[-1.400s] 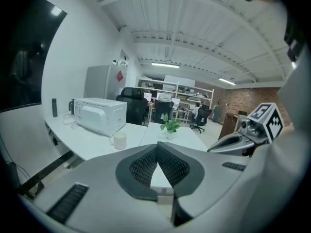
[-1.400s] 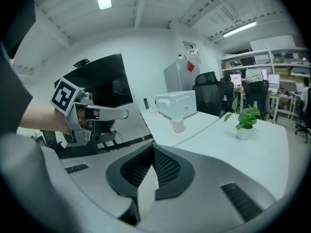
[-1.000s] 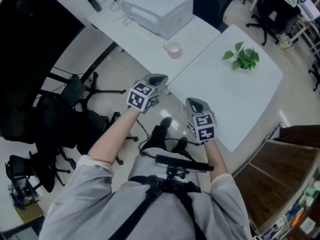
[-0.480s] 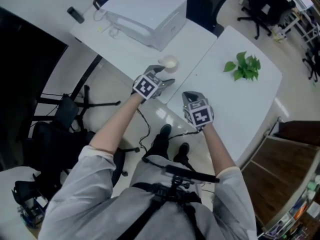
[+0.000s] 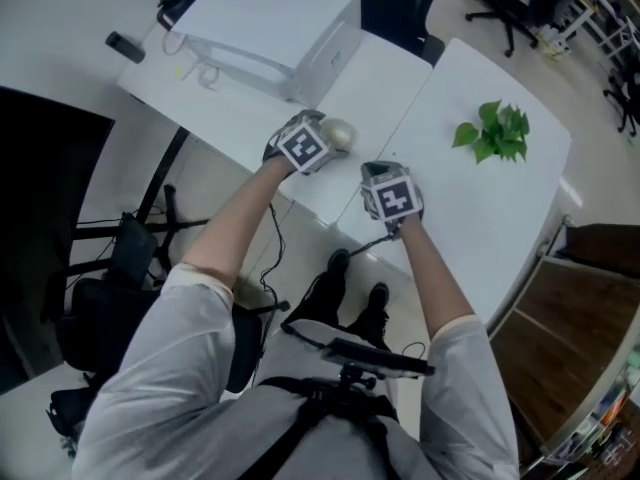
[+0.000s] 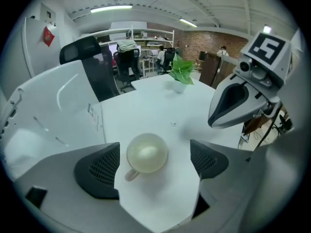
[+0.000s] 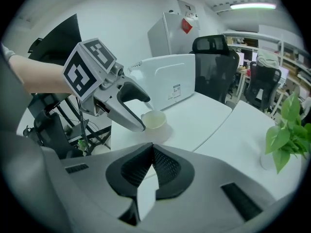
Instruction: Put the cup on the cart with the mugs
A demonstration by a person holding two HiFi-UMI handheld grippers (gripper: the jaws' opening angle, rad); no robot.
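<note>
Cup (image 6: 147, 153) sits upright on the worktop (image 6: 146, 106), handle pointing lower-left, untouched between the left gripper's (image 6: 154, 148) just-opened jaws; right gripper's (image 7: 150, 166) clenched, empty.

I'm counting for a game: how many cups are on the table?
1. The cup stands on the white table beside the white box, between the left gripper's fingers, which have just been opening. The box could hide more.

cup (image 6: 147, 153): 1 | tables (image 5: 480, 208): 2 | white box (image 5: 270, 18): 1 | potted plant (image 5: 495, 133): 1 | chairs (image 7: 212, 45): about 3, edges unclear
</note>
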